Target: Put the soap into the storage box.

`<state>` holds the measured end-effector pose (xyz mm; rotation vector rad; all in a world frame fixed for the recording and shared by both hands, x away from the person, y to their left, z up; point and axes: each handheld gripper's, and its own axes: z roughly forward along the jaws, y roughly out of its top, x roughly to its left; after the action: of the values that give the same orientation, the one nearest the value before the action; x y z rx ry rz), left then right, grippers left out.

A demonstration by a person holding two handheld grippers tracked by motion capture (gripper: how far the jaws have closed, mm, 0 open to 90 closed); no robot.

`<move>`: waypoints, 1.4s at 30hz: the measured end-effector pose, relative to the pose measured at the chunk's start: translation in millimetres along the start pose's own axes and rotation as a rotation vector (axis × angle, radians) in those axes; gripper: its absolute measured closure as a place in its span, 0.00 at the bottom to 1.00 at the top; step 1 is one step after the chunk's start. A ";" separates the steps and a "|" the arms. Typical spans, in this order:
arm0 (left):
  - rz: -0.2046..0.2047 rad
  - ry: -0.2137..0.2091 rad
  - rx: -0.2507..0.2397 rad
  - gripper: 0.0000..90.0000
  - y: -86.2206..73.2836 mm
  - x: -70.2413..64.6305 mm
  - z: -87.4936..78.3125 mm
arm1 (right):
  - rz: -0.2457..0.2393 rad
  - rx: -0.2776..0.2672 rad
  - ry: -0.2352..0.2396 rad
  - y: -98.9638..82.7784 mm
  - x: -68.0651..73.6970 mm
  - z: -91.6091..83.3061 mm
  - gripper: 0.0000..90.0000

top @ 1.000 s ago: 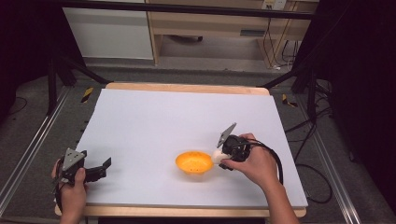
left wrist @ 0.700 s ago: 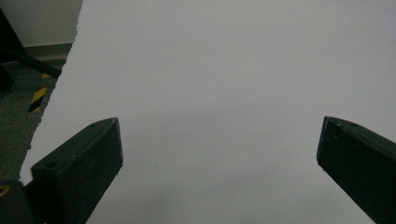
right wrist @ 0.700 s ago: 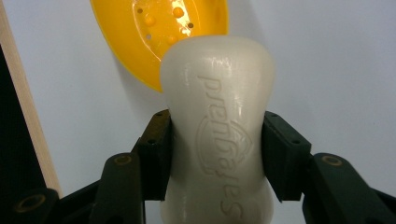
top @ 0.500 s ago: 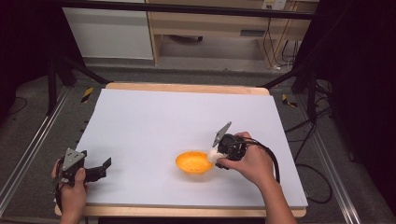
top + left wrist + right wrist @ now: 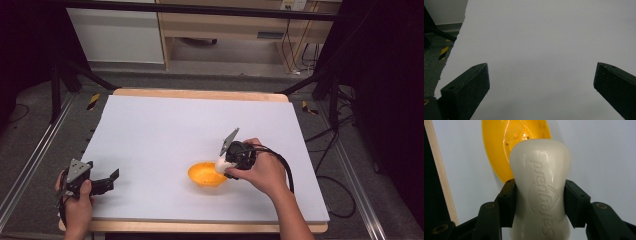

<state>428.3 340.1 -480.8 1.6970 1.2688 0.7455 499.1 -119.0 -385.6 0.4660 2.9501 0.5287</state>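
Note:
An orange bowl point(image 5: 207, 175) sits on the white table top point(image 5: 190, 130), right of centre and near the front. My right gripper point(image 5: 223, 166) hangs at the bowl's right rim, shut on a cream-white bar of soap point(image 5: 222, 164). In the right gripper view the soap point(image 5: 541, 187) with raised lettering is pinched at its waist between both pads, and the orange bowl point(image 5: 506, 142) lies just beyond it. My left gripper point(image 5: 111, 179) rests at the front left corner of the table. In the left gripper view its jaws stand wide apart over bare white surface, with nothing between them.
The table's wooden edge point(image 5: 200, 93) runs along the back, and a strip of it point(image 5: 441, 175) shows at the left in the right gripper view. Black stand legs point(image 5: 75, 75) and cables point(image 5: 330, 185) lie on the floor around the table. A yellow-black floor marker point(image 5: 443, 52) lies off the table's left side.
My right gripper has moved a little to the left with the soap, closer over the bowl's right rim. The left gripper has stayed in place.

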 end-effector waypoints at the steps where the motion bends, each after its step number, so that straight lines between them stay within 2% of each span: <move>1: 0.000 0.000 0.000 0.00 0.0 0.0 0.0 | -0.008 0.002 0.003 1.3 0.0 0.3 0.55; 6: 0.000 0.000 0.000 0.00 0.0 0.0 0.0 | -0.031 0.001 0.003 7.8 1.0 1.7 0.55; 7: -0.002 -0.002 0.001 0.00 0.0 -0.1 0.1 | -0.023 0.007 0.004 8.8 1.8 1.6 0.55; 10: -0.001 -0.002 0.001 0.00 0.0 -0.1 0.1 | -0.037 0.009 0.005 11.8 1.9 2.3 0.55; 11: -0.002 -0.002 0.001 0.00 0.0 -0.1 0.1 | -0.025 0.008 0.007 12.9 3.1 2.6 0.55; 16: -0.001 -0.002 0.001 0.00 0.0 -0.1 0.1 | -0.048 0.004 0.012 17.4 3.4 5.0 0.55; 17: -0.001 -0.002 0.001 0.00 0.0 -0.1 0.1 | -0.039 0.007 0.013 18.5 4.2 5.2 0.55; 42: 0.000 0.000 0.002 0.00 0.0 -0.3 0.2 | -0.109 0.013 0.041 39.1 6.9 17.2 0.55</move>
<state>428.4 339.7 -480.9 1.6990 1.2692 0.7443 506.2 -76.4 -388.2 0.2965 2.9979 0.5121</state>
